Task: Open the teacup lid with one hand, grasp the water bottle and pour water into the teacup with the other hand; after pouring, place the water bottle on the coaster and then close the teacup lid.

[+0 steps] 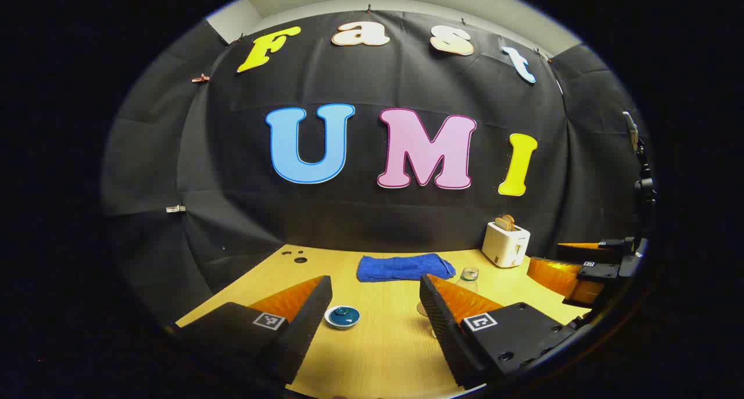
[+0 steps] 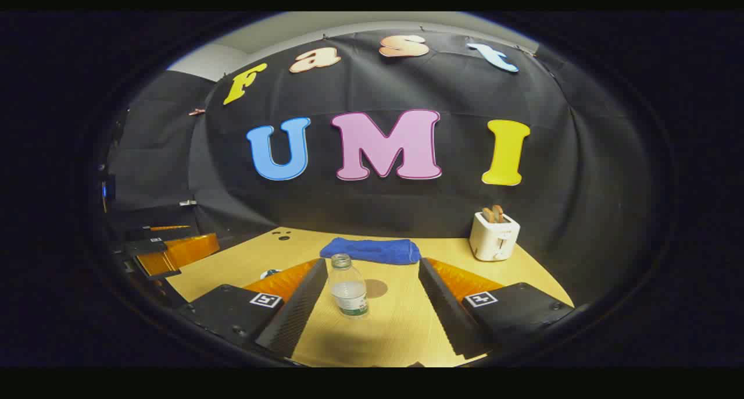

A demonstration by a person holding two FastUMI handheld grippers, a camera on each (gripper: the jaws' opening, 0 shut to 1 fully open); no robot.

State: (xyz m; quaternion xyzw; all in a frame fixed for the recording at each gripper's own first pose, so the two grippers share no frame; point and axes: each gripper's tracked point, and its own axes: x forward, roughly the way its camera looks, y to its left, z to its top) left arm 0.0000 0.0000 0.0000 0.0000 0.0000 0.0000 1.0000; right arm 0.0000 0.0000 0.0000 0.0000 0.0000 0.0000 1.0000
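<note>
A small white teacup with a blue knobbed lid (image 1: 342, 317) sits on the wooden table, lid on, between my left gripper's (image 1: 375, 281) open fingers and nearer the left one. In the left gripper view the clear water bottle (image 1: 468, 277) stands upright, mostly behind the right finger. In the right gripper view the bottle (image 2: 347, 289) is upright between my right gripper's (image 2: 372, 264) open fingers, close to the left finger, untouched. A round brown coaster (image 2: 376, 287) lies just behind the bottle. An edge of the teacup (image 2: 270, 273) peeks past the left finger.
A folded blue towel (image 1: 405, 267) lies at the back of the table (image 1: 378, 352), with a white toaster (image 1: 505, 245) holding toast to its right. The other gripper (image 1: 584, 271) hovers at the table's right edge; in the right gripper view the left gripper (image 2: 171, 253) is at far left.
</note>
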